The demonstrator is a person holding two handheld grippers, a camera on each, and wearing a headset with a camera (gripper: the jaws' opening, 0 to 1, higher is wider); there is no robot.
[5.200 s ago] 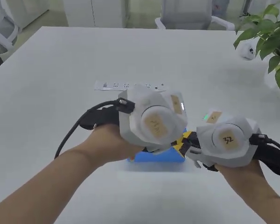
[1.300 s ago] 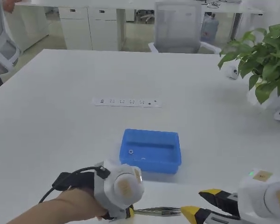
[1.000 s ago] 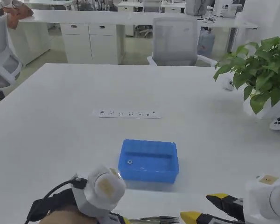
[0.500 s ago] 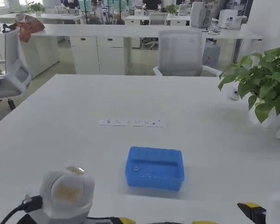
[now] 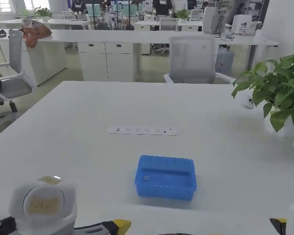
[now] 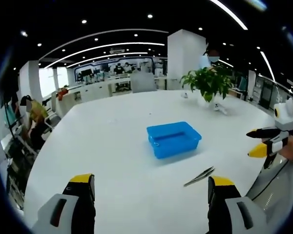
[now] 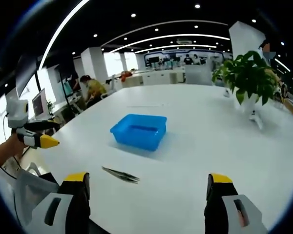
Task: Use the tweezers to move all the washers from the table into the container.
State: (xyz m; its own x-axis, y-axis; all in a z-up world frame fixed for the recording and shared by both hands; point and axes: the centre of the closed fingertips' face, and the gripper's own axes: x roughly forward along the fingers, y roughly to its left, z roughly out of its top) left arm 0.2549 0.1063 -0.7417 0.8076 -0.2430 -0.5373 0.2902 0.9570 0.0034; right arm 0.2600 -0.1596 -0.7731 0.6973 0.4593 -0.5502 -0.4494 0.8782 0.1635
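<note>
Left gripper [image 6: 150, 180] and right gripper [image 7: 147, 178] both gaping wide, gripping nothing; tweezers [image 7: 120, 175] lying on the table [image 7: 200, 141] bottom-middle, near the blue container [image 7: 136, 137].

The left gripper [image 6: 150, 180] has two black jaws capped in yellow, each on a pale grey mount with a dark slot. Its housing [image 5: 41, 208] is a white faceted block whose round face carries a tan label [image 5: 43, 206] (print too blurred to read), with a black cable [image 5: 2, 225] at its rear edge. The right gripper [image 7: 147, 177] is of the same build, with black jaws, yellow caps and grey slotted mounts, and a white housing behind them.
</note>
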